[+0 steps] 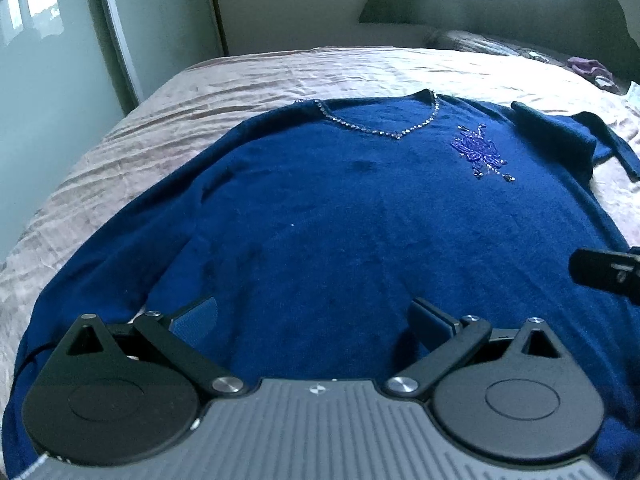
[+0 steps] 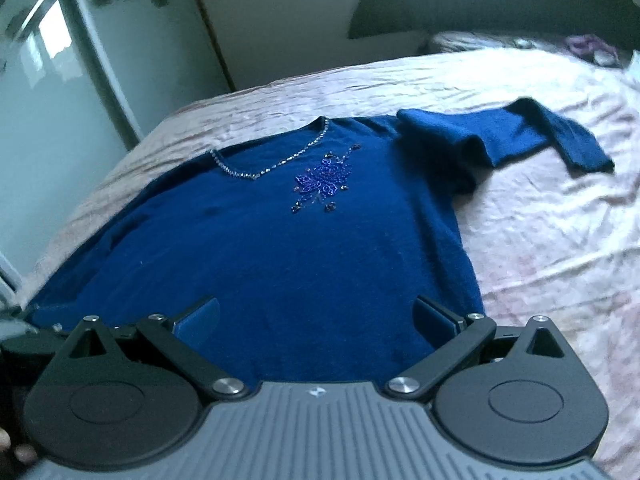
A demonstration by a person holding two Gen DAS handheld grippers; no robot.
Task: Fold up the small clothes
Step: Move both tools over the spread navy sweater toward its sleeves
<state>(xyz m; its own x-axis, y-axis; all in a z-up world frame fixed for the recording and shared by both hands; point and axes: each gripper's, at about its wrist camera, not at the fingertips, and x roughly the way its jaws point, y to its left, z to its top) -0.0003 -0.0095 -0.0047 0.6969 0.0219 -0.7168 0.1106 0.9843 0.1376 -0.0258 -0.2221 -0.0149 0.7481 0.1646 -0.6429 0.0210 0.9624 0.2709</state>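
Note:
A dark blue sweater lies face up on the bed, with a beaded V neckline and a beaded flower on the chest. Its right sleeve is bent and bunched on the sheet. My left gripper hovers open over the lower left of the sweater, nothing between its fingers. My right gripper is open over the lower right, near the hem; its tip shows at the right edge of the left wrist view.
A wrinkled pale pink sheet covers the bed, with bare room right of the sweater. A glossy wardrobe door stands close on the left. A pillow and small purple items lie at the headboard end.

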